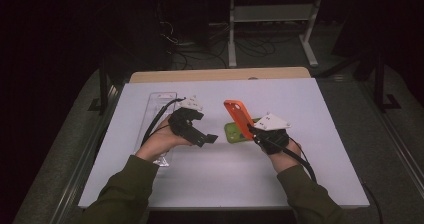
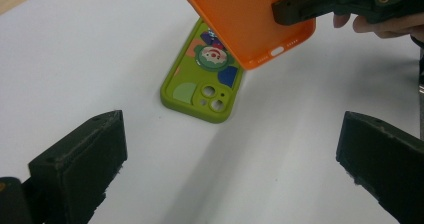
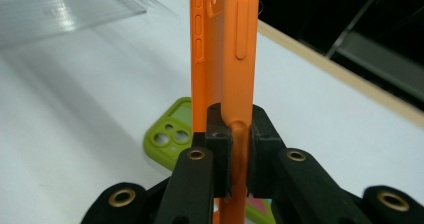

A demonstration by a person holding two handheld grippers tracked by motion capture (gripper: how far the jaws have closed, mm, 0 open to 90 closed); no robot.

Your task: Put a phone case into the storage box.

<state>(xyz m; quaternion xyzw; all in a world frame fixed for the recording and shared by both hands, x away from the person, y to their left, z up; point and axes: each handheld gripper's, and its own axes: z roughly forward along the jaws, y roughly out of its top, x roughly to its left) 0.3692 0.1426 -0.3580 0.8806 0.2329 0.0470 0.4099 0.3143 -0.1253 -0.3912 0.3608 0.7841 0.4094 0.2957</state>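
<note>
While one orange case (image 1: 239,117) is clamped, one green case (image 1: 235,132) lies flat.

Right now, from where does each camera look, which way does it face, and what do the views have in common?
High view: above the person's side, facing forward and down on the white table; both forearms, left gripper and right gripper show.
Left gripper view: rides that gripper, looking down between its open jaws at the green phone case.
Right gripper view: rides that gripper, looking along jaws clamped on the orange phone case.
Shared: all three show both cases.
</note>
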